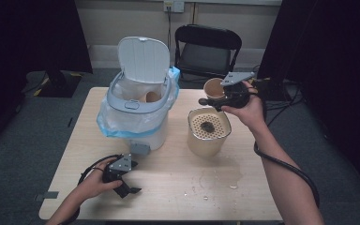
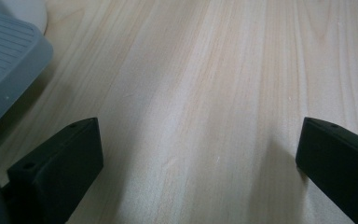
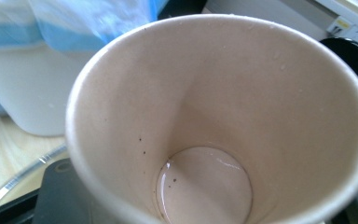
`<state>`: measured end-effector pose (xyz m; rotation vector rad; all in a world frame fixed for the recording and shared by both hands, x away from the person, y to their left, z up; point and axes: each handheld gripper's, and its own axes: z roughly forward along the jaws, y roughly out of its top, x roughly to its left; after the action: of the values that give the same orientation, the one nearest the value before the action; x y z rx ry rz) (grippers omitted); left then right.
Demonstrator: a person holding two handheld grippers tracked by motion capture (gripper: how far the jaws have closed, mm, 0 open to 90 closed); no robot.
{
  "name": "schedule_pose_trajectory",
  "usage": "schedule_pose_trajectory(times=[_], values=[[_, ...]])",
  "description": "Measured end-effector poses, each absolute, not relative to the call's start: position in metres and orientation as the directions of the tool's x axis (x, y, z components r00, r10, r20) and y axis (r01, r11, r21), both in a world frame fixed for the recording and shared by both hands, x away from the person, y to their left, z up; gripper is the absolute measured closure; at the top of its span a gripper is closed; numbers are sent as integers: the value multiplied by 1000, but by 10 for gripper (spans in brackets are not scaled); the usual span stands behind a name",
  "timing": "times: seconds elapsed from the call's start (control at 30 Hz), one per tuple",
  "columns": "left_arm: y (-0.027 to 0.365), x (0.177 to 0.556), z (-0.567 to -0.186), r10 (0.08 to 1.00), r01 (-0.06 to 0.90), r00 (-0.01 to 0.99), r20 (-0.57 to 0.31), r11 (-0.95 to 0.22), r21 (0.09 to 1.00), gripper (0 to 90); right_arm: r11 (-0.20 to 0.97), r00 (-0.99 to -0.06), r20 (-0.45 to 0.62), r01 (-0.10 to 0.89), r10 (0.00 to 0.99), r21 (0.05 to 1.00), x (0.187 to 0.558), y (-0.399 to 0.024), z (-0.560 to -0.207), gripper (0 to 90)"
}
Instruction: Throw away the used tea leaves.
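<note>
Right gripper (image 1: pixel 214 101), upper right of the high view, has its jaws clamped on one paper cup (image 1: pixel 213 87). Just below: one strainer tub (image 1: pixel 208 132). One lidded bin (image 1: pixel 138 101) center-left holds a second cup (image 1: pixel 150 97). Left gripper (image 1: pixel 130 188), lower left, jaws apart, nothing between them.

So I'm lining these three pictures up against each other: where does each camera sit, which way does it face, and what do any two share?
High view: above the person's side, facing forward and down on the table; both forearms, the left gripper and the right gripper show.
Left gripper view: on the left gripper, facing the tabletop; its two black jaws stand apart.
Right gripper view: on the right gripper, looking into the paper cup; one dark jaw at bottom left.
Shared: the cup and the white bin show in the high and right gripper views.
</note>
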<state>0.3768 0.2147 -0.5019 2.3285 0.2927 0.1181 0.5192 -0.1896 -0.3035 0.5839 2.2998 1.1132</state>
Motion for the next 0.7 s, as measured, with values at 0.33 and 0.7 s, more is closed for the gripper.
schedule_pose_trajectory(times=[0.33,0.7], values=[[215,377,-502,240,171,971,-4,-676,717,0,528,-790,-217,154,574,835,522,-179,-289,289],[215,377,-502,240,171,971,-5,-676,717,0,545,-800,-212,163,561,823,522,-172,-283,288]])
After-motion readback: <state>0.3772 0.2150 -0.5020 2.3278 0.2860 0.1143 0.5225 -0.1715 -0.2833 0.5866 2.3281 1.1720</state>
